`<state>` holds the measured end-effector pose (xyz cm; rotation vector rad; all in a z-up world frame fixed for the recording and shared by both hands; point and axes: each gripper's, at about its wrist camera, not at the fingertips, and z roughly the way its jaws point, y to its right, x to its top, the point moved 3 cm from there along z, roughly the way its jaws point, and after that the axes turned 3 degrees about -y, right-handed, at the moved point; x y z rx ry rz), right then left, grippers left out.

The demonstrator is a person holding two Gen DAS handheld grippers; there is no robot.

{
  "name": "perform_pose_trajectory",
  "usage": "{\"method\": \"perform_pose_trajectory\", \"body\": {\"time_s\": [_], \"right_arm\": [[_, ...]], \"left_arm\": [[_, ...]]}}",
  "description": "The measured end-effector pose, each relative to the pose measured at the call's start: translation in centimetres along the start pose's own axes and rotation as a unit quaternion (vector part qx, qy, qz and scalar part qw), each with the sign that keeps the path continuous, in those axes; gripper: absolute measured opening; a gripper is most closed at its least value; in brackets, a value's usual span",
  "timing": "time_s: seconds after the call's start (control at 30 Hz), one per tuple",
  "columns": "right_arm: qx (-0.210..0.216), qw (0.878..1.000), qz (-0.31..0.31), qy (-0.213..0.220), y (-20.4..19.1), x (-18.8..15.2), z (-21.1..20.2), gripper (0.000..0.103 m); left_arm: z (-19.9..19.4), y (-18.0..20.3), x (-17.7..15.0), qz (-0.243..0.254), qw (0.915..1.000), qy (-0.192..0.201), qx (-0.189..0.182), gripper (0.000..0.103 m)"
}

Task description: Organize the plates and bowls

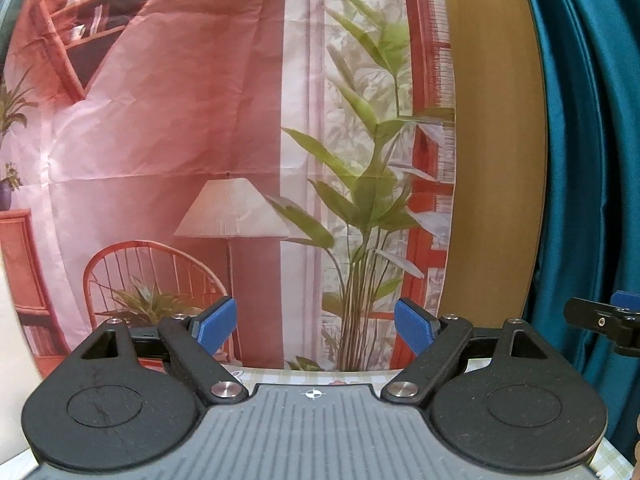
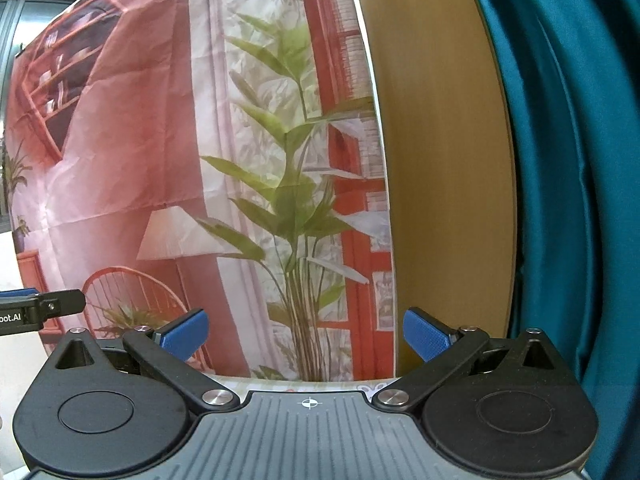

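No plates or bowls are in either view. My left gripper (image 1: 316,326) is open and empty, its blue pads wide apart, and it points level at a printed backdrop. My right gripper (image 2: 306,334) is open and empty too and points at the same backdrop. The right gripper's tip shows at the right edge of the left wrist view (image 1: 604,322). The left gripper's tip shows at the left edge of the right wrist view (image 2: 40,306). Only a thin strip of a checked tablecloth (image 1: 280,374) shows below the fingers.
A hanging backdrop (image 1: 200,120) printed with a pink room, lamp, chair and plant fills the front. Beside it stands a wooden panel (image 1: 492,160), then a teal curtain (image 1: 592,160) on the right. The tablecloth strip also shows in the right wrist view (image 2: 280,384).
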<state>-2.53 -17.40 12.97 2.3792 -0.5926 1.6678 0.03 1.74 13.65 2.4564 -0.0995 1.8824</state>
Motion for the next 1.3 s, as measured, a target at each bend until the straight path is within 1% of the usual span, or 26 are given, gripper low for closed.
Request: {"method": "perform_pose_trajectory", "body": {"time_s": [0.13, 1.3], "right_arm": [[-0.003, 1.000, -0.003, 0.001, -0.10, -0.04, -0.23, 0.103], [-0.009, 1.000, -0.005, -0.008, 0.16, -0.16, 0.18, 0.103]], "left_arm": [[0.13, -0.10, 0.00, -0.002, 1.0000, 0.000, 0.005, 0.087], [0.64, -0.60, -0.58, -0.010, 0.9998, -0.013, 0.009, 0.087]]}}
